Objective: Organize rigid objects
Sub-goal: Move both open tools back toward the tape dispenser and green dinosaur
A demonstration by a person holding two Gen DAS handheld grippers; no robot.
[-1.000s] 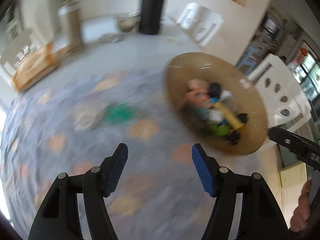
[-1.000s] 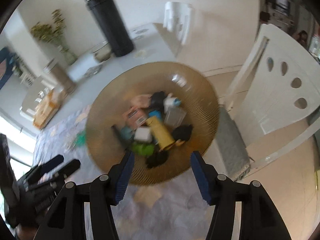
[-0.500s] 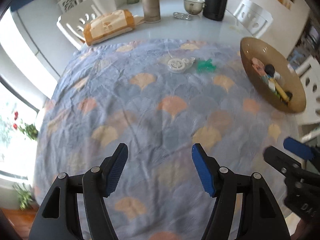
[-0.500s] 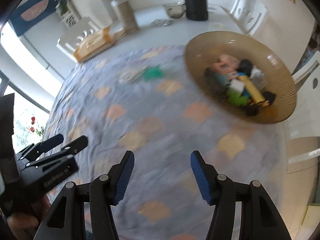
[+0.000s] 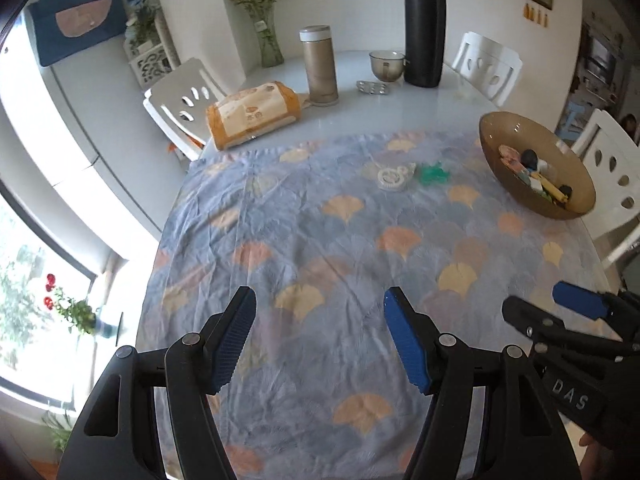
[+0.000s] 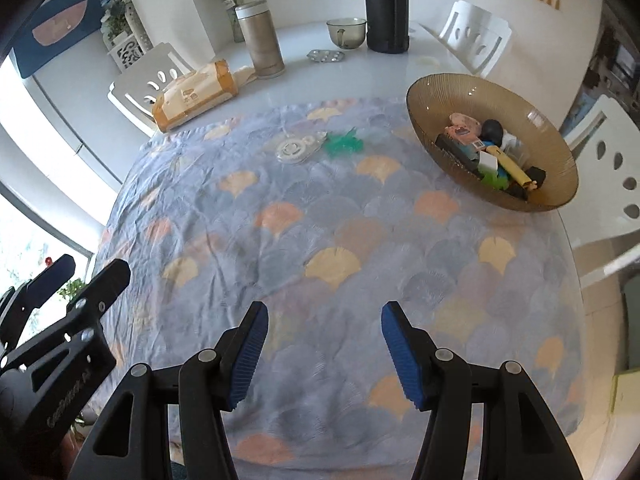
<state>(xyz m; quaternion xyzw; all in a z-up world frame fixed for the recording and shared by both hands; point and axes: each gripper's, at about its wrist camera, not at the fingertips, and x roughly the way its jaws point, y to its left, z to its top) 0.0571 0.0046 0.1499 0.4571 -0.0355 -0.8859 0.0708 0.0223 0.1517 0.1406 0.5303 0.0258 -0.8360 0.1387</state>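
Note:
A brown glass bowl (image 6: 440,92) stands at the right of the table and holds several small toys and blocks; it also shows in the left wrist view (image 5: 496,136). A white round toy (image 6: 294,148) and a green toy (image 6: 343,143) lie on the patterned cloth (image 6: 320,240) near its far edge, also in the left wrist view as the white toy (image 5: 391,175) and green toy (image 5: 432,173). My left gripper (image 5: 320,320) and my right gripper (image 6: 324,332) are both open and empty above the near part of the cloth.
On the bare table beyond the cloth stand a tall black flask (image 6: 385,4), a beige tumbler (image 6: 262,42), a glass cup (image 6: 347,32), a small metal tray (image 6: 326,56) and an orange bag (image 6: 194,94). White chairs (image 6: 476,36) surround the table. A window is at the left.
Both grippers have pulled back from the bowl toward the near edge of the table, so the whole cloth is now in view. Both stayed open and empty.

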